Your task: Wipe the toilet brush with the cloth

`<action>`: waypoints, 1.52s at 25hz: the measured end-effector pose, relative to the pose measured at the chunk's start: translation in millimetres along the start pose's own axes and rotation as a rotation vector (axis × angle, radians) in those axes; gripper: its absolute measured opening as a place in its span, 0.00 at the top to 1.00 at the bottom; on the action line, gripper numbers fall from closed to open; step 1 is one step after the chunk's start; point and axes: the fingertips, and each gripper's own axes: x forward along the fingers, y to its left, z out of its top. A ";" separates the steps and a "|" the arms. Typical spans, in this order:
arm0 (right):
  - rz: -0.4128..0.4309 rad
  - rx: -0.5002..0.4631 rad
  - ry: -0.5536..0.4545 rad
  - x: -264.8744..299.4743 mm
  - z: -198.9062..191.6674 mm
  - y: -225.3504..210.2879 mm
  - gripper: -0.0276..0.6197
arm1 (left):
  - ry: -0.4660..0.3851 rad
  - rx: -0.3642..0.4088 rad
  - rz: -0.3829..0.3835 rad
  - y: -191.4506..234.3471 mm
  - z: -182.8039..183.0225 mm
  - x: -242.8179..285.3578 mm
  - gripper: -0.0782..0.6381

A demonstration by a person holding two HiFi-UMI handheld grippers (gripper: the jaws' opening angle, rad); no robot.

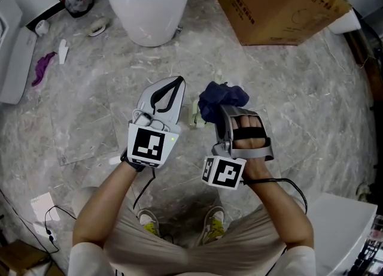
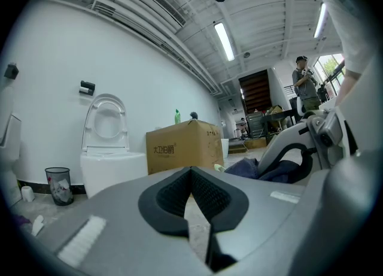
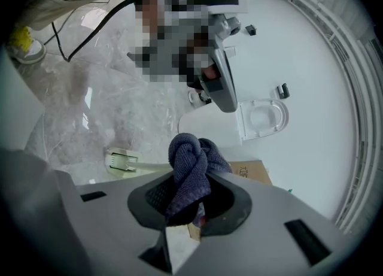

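Pinching the blue cloth (image 3: 187, 170) in my right gripper (image 3: 190, 192), I am holding my left gripper (image 2: 191, 172) closed and empty, toilet brush (image 3: 122, 160) lying between them.

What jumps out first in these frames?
A dark blue cloth sits bunched between the jaws of the right hand-held gripper, in the middle of the head view. Past it, a white toilet stands at the top, with a big cardboard box to its right.
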 end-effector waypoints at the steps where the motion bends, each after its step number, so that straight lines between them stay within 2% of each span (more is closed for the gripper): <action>1: 0.008 -0.003 0.000 1.1 0.3 2.5 0.82 | 0.000 0.001 0.000 0.1 0.1 0.1 0.89; 17: 0.068 -0.011 0.027 8.8 -5.9 18.9 0.82 | 0.006 0.003 -0.004 0.1 -1.0 1.7 0.89; 22: 0.122 0.014 0.007 11.7 -1.2 33.4 0.82 | 0.008 -0.004 -0.001 -0.1 -2.0 1.6 0.89; 34: 0.173 -0.011 0.023 25.0 0.0 60.1 0.82 | 0.017 -0.014 -0.005 6.8 -11.8 -4.1 0.89; 38: 0.232 -0.012 0.014 33.6 0.6 77.8 0.82 | 0.020 -0.017 0.012 12.7 -15.2 -5.4 0.89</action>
